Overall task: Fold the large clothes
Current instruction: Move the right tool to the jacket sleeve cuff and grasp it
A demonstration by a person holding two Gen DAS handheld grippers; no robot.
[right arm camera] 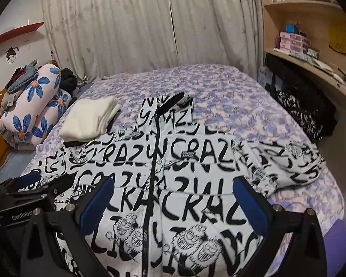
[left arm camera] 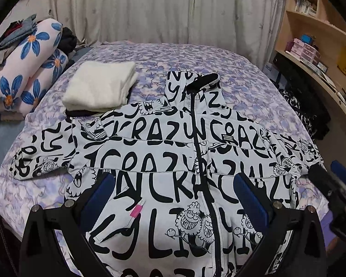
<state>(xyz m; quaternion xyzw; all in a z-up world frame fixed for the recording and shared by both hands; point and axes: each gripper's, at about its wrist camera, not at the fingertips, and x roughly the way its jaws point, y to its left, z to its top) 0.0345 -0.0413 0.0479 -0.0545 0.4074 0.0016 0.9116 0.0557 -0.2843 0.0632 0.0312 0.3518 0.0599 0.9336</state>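
A white puffer jacket (left arm camera: 163, 152) printed with black "CRAZY" letters lies front up and zipped on the bed, hood at the far end, both sleeves spread out to the sides. It also shows in the right wrist view (right arm camera: 184, 175). My left gripper (left arm camera: 173, 196) is open over the jacket's lower front and holds nothing. My right gripper (right arm camera: 173, 198) is open over the same area, empty. The right gripper shows at the right edge of the left wrist view (left arm camera: 334, 184); the left gripper shows at the left edge of the right wrist view (right arm camera: 34, 189).
A folded cream garment (left arm camera: 101, 85) lies on the purple patterned bedspread (left arm camera: 253, 87) beside the jacket's left shoulder. A rolled flowered quilt (left arm camera: 27, 69) with clothes on it sits at the far left. Wooden shelves (left arm camera: 316, 46) stand to the right, curtains behind.
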